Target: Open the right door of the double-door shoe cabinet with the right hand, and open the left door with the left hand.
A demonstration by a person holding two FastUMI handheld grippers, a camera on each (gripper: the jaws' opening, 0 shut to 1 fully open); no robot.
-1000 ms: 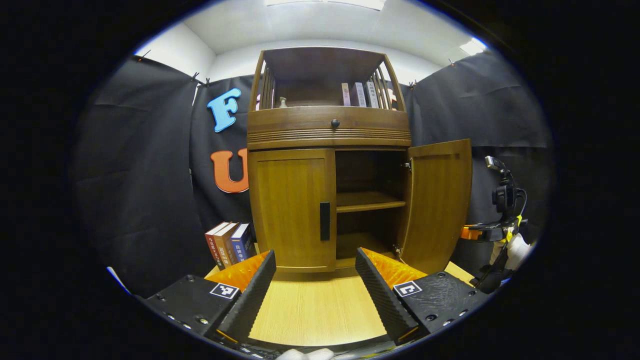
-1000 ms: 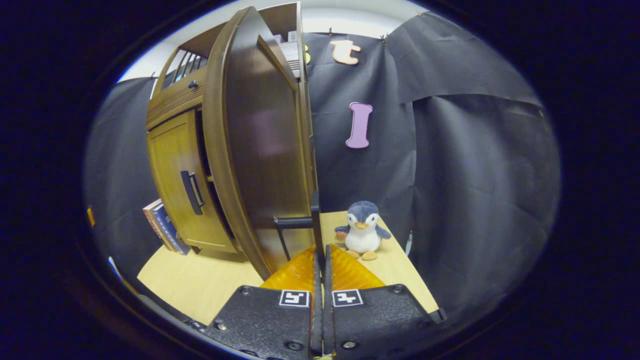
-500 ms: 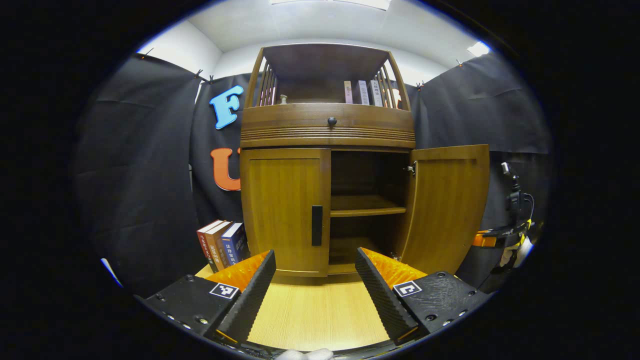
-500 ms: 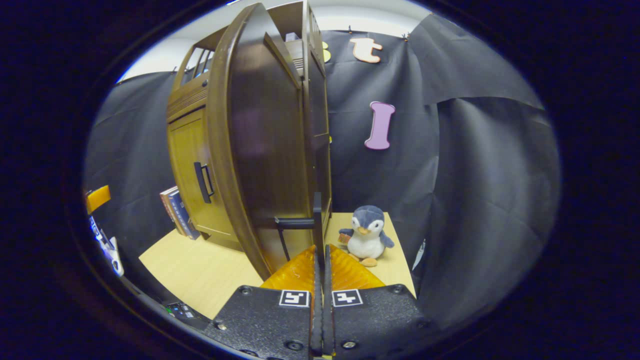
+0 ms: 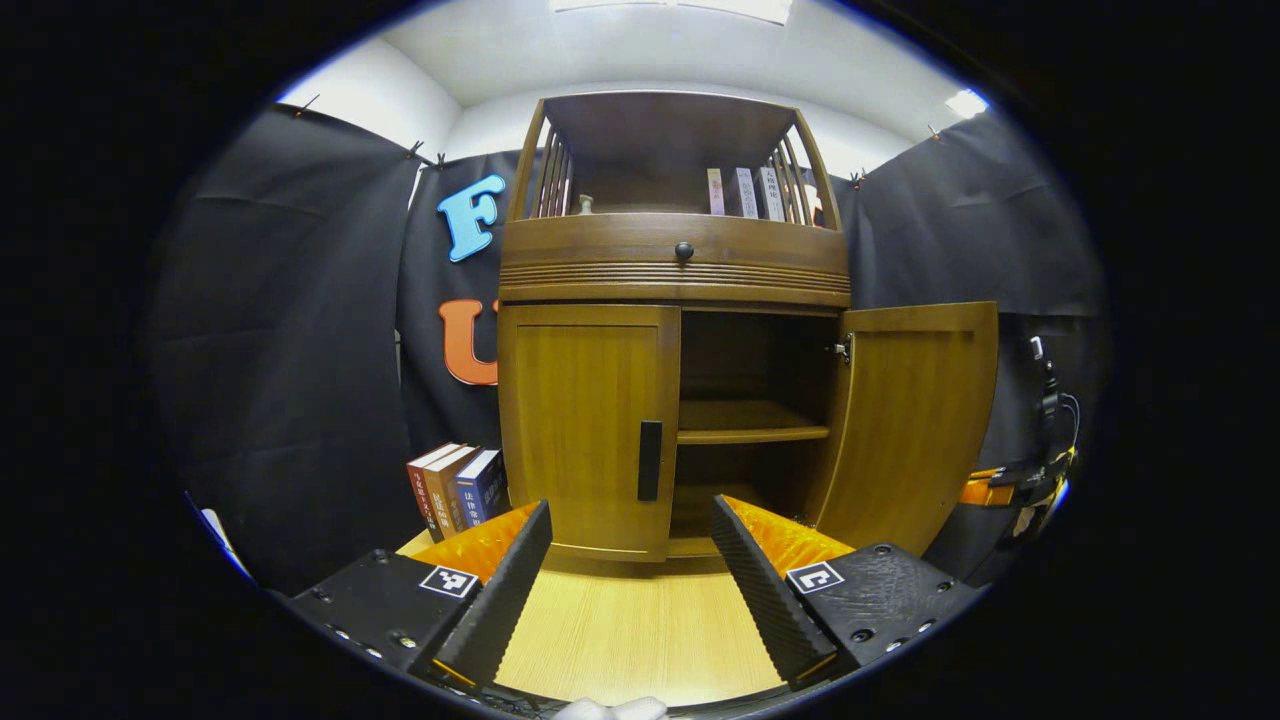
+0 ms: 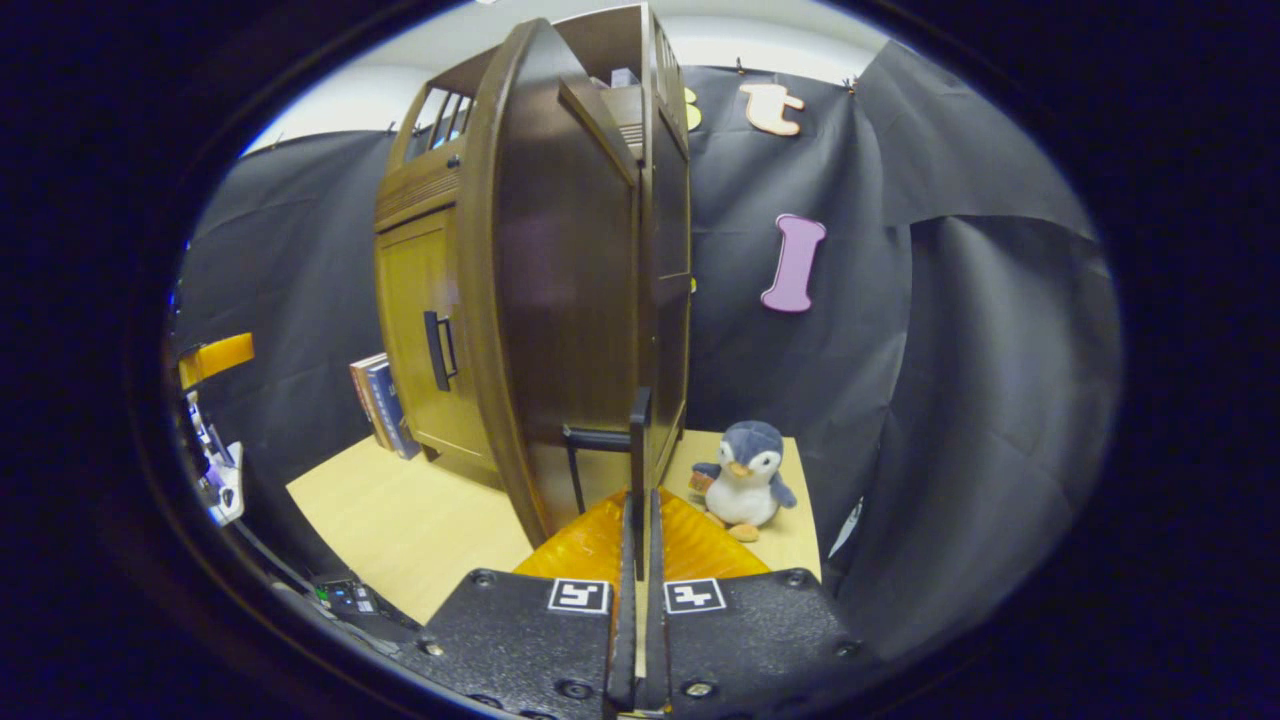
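Ahead, your left gripper (image 5: pixel 632 560), jaws wide: black vertical bar handle (image 5: pixel 650 460) on closed brown wooden left door (image 5: pixel 588 430), slightly right of centre; right gripper (image 6: pixel 636 530) jaws pinch the open door's handle (image 6: pixel 637 440).

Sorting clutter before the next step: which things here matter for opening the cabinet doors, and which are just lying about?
Job: right door, its handle in the right gripper; left door, left gripper.
Lying about: books, toy penguin.
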